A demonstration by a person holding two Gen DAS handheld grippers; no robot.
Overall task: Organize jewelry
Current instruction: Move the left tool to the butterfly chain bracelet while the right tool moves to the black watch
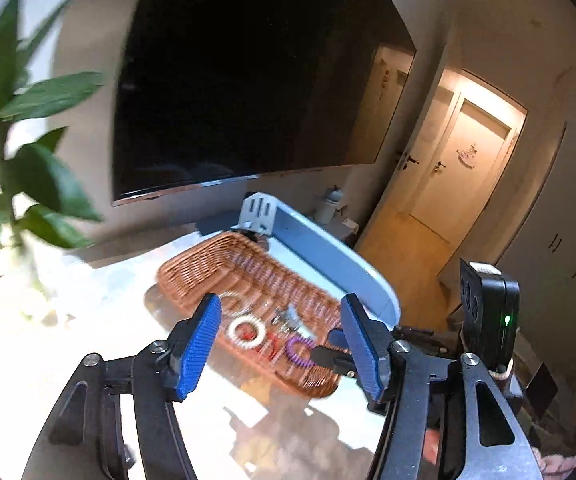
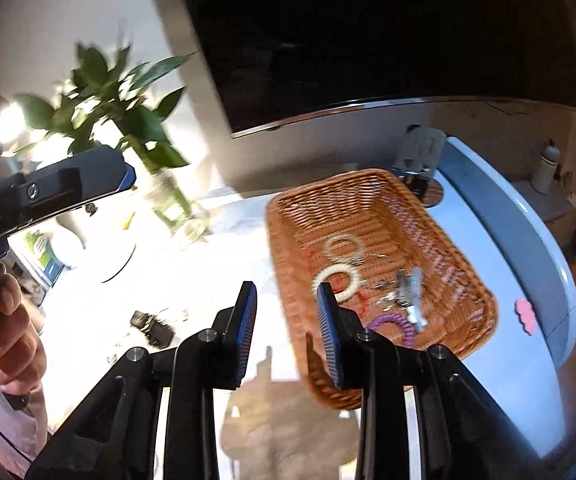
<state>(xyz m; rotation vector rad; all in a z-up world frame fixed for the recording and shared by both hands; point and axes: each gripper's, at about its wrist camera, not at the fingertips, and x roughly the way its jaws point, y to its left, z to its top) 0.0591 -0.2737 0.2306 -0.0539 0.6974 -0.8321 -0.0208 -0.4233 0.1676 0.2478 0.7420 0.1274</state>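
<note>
A wicker basket (image 2: 371, 216) sits on the glossy table (image 2: 192, 280), below the dark TV (image 2: 367, 40). Inside lie a white ring (image 2: 337, 280), a pale thin bangle (image 2: 343, 248), a purple coil (image 2: 391, 322), red cord (image 2: 361, 300) and a blurred silver tangle (image 2: 407, 292). The left gripper (image 1: 282, 344) hovers over the basket's near end, jaws wide and empty. The right gripper (image 2: 286, 332) hangs at the basket's near-left rim, jaws moderately apart, holding nothing. A plant (image 2: 128, 100) stands further left.
</note>
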